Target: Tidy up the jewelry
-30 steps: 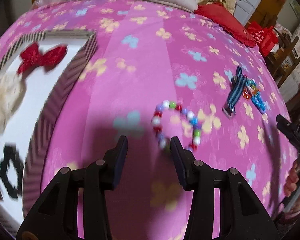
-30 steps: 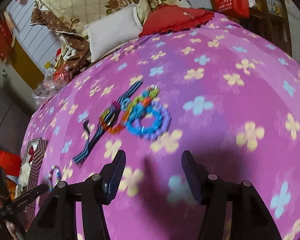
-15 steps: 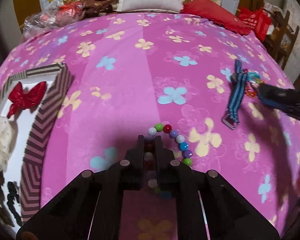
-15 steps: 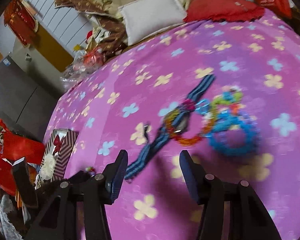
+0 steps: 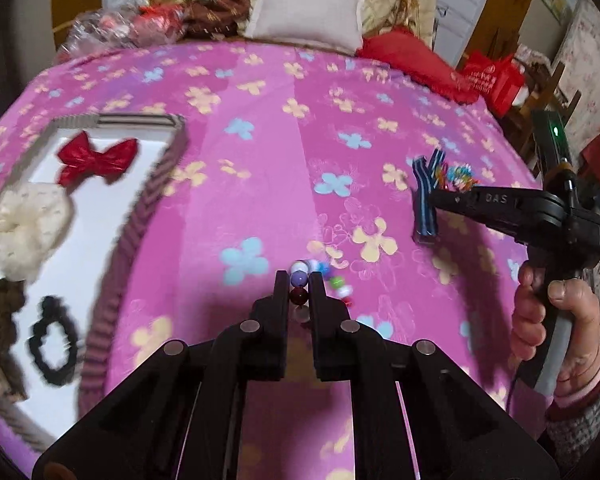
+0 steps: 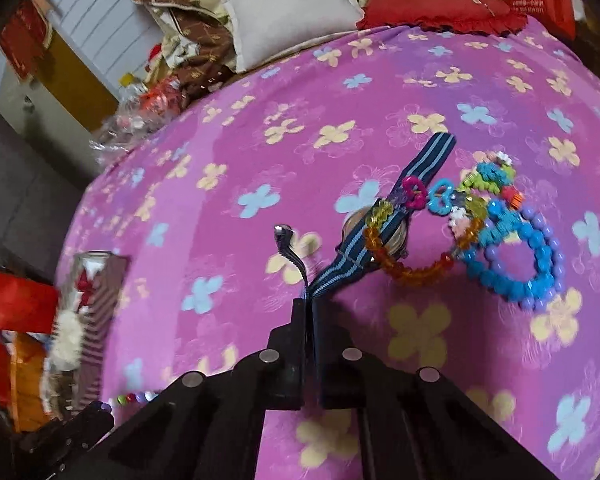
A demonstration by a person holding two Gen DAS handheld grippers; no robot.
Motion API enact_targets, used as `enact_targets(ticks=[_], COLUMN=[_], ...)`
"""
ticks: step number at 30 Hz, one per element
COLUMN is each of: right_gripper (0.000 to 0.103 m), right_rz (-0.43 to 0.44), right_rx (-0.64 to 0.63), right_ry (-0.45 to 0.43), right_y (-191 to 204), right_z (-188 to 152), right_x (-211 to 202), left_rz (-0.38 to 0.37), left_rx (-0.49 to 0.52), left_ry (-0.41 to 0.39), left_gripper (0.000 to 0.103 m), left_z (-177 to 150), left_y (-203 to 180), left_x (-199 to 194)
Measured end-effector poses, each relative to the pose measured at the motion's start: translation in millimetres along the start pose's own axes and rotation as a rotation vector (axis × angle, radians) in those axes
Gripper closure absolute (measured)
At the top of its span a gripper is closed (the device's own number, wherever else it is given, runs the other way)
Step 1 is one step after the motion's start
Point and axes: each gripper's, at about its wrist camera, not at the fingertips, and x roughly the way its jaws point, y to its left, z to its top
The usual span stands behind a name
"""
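Note:
My left gripper (image 5: 299,280) is shut on a multicoloured bead bracelet (image 5: 300,279), lifted a little off the pink flowered cloth (image 5: 260,160). My right gripper (image 6: 311,308) is shut on the end of a blue striped watch strap (image 6: 380,236), whose buckle end (image 6: 288,244) curls up. In the left wrist view the right gripper (image 5: 432,196) holds that strap (image 5: 426,208). An orange bead bracelet (image 6: 408,268), a blue and purple bead bracelet (image 6: 516,256) and colourful charms (image 6: 440,196) lie by the watch.
An open striped box (image 5: 140,208) at the left holds a red bow (image 5: 96,158), a cream scrunchie (image 5: 28,224) and a black scrunchie (image 5: 54,340). Pillows (image 5: 304,20) and clutter line the far edge. A red bag (image 5: 492,80) stands far right.
The left gripper has lifted the bead bracelet, which now hangs bunched. The right gripper moved to the watch strap and shut on its end.

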Motion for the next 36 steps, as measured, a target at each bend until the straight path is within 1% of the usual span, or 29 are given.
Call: enact_targets(ticks=[2,5,8,10,13,14,16,17,18,19,20,24,28,31,32,33,36], right_gripper=[0.1,0.103,0.103,0.103,0.103,0.102,0.098,0.086,0.066,0.058,0.055,0.055,0.055,0.056,0.06,0.069,0.07], right_rz=[0.029,0.086,0.12,0.106,0.047,0.034,-0.011,-0.027,-0.046,-0.054,-0.067,-0.192,-0.267,-0.333,-0.357,-0.379,-0.319], right_rx=[-0.007,-0.02,-0.054,-0.093,-0.159,-0.165,-0.168,-0.163,-0.142,-0.12,-0.106,-0.093,-0.073,-0.099,-0.11,-0.126,-0.11], right_ry=[-0.007,-0.028,-0.067,-0.088,-0.129,-0.127,-0.074,-0.047,-0.016,-0.007,-0.006,0.008,0.009,-0.029,-0.028,-0.028,-0.018], right_y=[6,19,37,51,66,67,63,59,53,47,43,35,28,33,35,38,34], right_z=[-6,-16,-22,-25,-34,-36,-42,-44,-47,-49,-50,-44,-30,-22,-21,-21,-22], right_x=[-16,-47,-81,-97,-109,-107,-89,-80,-67,-58,-52,-11,19,28,31,32,26], left_rz=[0.003,-0.015,-0.015,-0.009,-0.016,-0.021,-0.028,-0.031,-0.036,-0.041,-0.044,-0.048,-0.042,-0.045,-0.049,-0.051,-0.063], left_rx=[-0.007,-0.029,-0.046,-0.058,-0.082,-0.086,-0.087,-0.083,-0.075,-0.069,-0.062,-0.04,-0.031,-0.034,-0.038,-0.044,-0.071], left_ry=[-0.027,-0.061,-0.098,-0.122,-0.129,-0.129,-0.13,-0.133,-0.136,-0.139,-0.143,-0.146,-0.139,-0.139,-0.14,-0.142,-0.148], left_gripper=[0.095,0.095,0.095,0.095,0.095,0.095,0.095,0.095,0.095,0.095,0.095,0.095,0.095,0.095,0.095,0.095,0.095], left_z=[-4,-8,-12,-15,-16,-17,-19,-21,-23,-24,-26,-28,-28,-25,-25,-24,-22], left_y=[5,14,21,28,37,40,41,42,41,41,41,42,47,52,54,56,63], left_x=[-15,-39,-61,-73,-80,-81,-81,-82,-82,-82,-83,-78,-72,-70,-71,-71,-75])
